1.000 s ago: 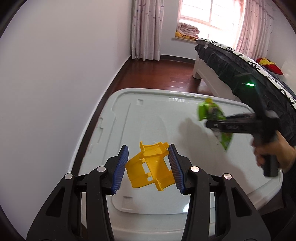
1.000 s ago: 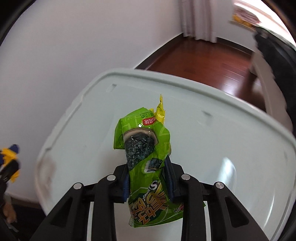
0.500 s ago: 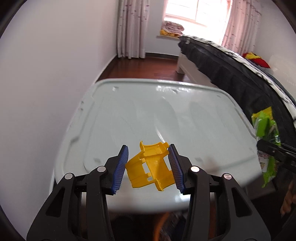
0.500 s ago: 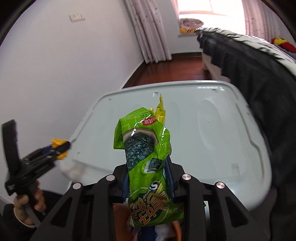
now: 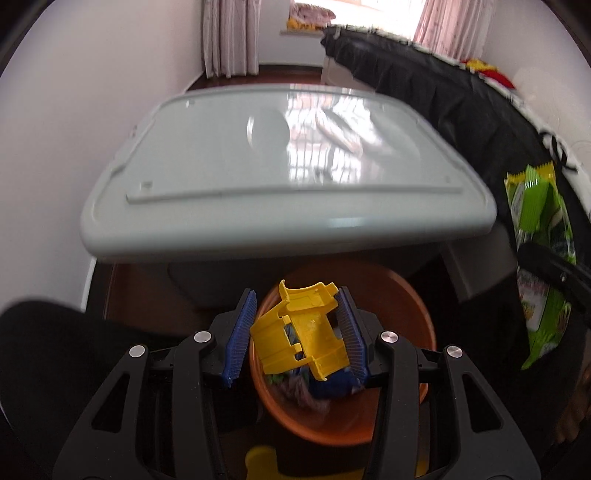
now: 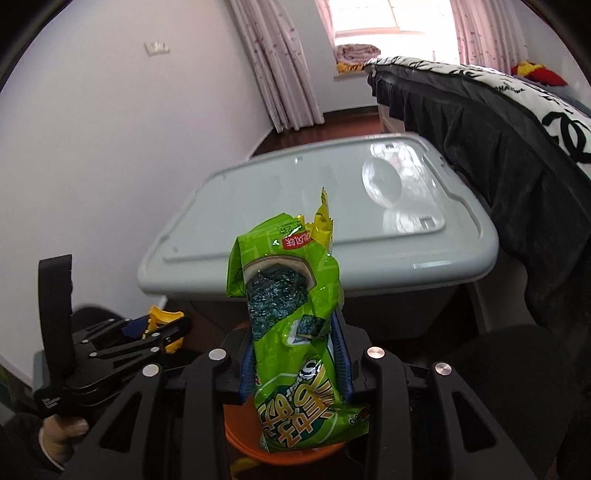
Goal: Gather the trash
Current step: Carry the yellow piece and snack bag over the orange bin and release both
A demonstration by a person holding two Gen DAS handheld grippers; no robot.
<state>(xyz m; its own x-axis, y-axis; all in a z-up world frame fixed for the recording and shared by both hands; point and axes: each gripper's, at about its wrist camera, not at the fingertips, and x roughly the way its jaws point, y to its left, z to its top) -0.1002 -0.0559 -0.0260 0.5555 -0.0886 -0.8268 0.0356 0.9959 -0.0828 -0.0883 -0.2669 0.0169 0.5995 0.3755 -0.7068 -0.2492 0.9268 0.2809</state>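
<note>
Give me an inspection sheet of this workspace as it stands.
Surface: grey storage-box lid, bare.
Job's things: yellow plastic piece and green snack wrapper held above the orange bin.
Clutter: scraps already in the bin.
Grippers: left gripper shut on the yellow piece; right gripper around the wrapper, its fingers have just been opening.
Cables: nothing seen.
Surroundings: bed with dark cover, curtains, white wall.

Ahead of the jaws stands a pale grey storage box (image 6: 388, 306) with a glossy lid (image 5: 288, 162) that mirrors the window. A white wall (image 6: 92, 140) runs along its left, a bed with a dark skirt (image 6: 498, 147) along its right. Beyond lie dark wooden floor (image 6: 347, 118), pink patterned curtains (image 6: 280, 62) and a bright window (image 6: 388, 14).
</note>
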